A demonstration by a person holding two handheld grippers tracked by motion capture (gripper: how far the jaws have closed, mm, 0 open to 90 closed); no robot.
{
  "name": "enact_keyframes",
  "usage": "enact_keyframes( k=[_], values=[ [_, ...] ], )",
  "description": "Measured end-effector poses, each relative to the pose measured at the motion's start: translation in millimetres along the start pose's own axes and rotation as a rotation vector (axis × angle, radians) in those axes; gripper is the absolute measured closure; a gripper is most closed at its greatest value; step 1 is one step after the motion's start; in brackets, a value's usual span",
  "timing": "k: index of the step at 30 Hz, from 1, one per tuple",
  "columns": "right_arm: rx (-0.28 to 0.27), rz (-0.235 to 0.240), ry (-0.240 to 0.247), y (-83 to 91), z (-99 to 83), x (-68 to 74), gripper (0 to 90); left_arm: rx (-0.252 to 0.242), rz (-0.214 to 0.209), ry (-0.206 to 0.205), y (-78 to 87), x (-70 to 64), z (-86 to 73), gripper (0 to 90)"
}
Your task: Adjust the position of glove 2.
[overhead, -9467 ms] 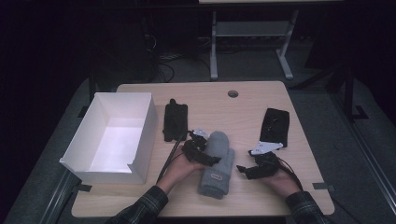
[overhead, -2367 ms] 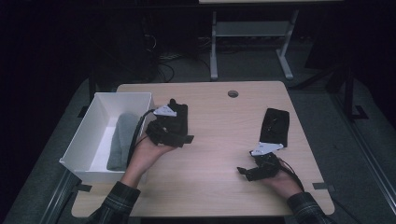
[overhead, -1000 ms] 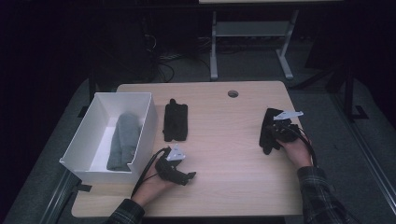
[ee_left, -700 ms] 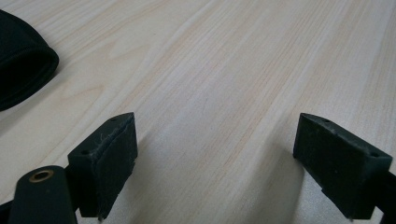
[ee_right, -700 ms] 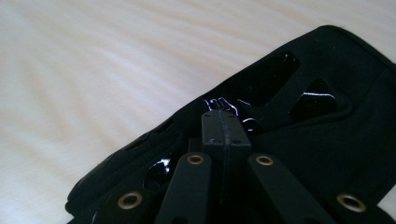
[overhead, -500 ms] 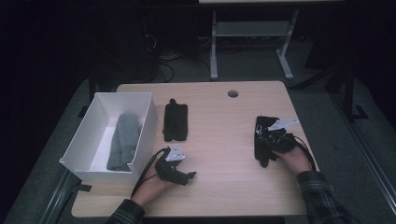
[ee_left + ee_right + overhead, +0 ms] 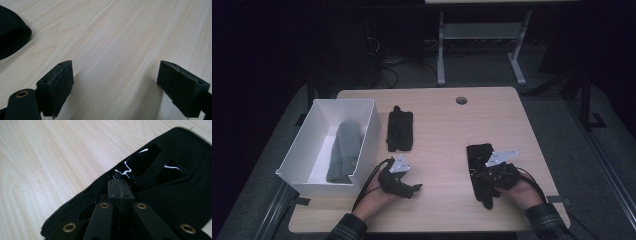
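The work looks like putting soft items from the light wooden counter (image 7: 432,125) into the white rectangular box (image 7: 367,131) at the left of the high view. One rolled grey cloth item (image 7: 344,156) already lies inside this box, so I judge that one part is done. Two black pieces are not yet in the box: a flat black fabric glove (image 7: 400,131) in the centre-left of the frame, just beside the box wall, and a second black glove with glossy patches (image 7: 479,159) at the lower right of the frame.

The right tool (image 7: 488,176) has its jaws closed together on this second glove; in the right gripper view the jaws are pressed on the black fabric (image 7: 175,177) near a shiny panel. The glove lies flat on the counter, limp and thin, with a matte surface and some shiny inserts, and its fingers point to the lower edge of the frame.

The left tool (image 7: 404,189) rests low at the lower centre-left, its jaws wide apart and holding nothing, above bare wood.
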State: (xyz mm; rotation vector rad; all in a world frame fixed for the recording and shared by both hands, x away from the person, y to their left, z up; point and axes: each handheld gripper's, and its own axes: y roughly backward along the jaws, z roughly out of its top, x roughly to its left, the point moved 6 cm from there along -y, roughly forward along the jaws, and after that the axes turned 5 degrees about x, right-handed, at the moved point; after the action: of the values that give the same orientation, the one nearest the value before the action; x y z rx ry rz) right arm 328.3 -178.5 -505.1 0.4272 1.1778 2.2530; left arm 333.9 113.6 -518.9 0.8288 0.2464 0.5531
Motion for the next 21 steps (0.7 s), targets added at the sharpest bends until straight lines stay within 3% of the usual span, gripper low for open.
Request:
enact_keyframes(
  k=[5,10,14,15,21],
  values=[
    [-0.033,-0.024,-0.035,13.4,-0.5,-5.8,90.0,0.0,0.0,0.003,0.0,-0.3,0.0,13.0],
    [-0.061,-0.026,-0.073,29.1,-12.6,-6.6,90.0,-0.005,-0.002,0.007,-0.4,-0.5,0.4,13.0],
    [-0.069,0.023,-0.055,31.4,-13.7,10.9,90.0,0.006,-0.001,-0.005,0.2,0.4,-0.2,13.0],
    [-0.061,0.045,-0.032,29.0,-13.9,22.0,90.0,0.004,-0.001,-0.003,0.1,0.2,-0.1,13.0],
    [-0.005,0.082,-0.008,20.9,-21.3,36.0,90.0,0.004,-0.001,-0.003,0.0,0.2,0.0,13.0]
  ],
)
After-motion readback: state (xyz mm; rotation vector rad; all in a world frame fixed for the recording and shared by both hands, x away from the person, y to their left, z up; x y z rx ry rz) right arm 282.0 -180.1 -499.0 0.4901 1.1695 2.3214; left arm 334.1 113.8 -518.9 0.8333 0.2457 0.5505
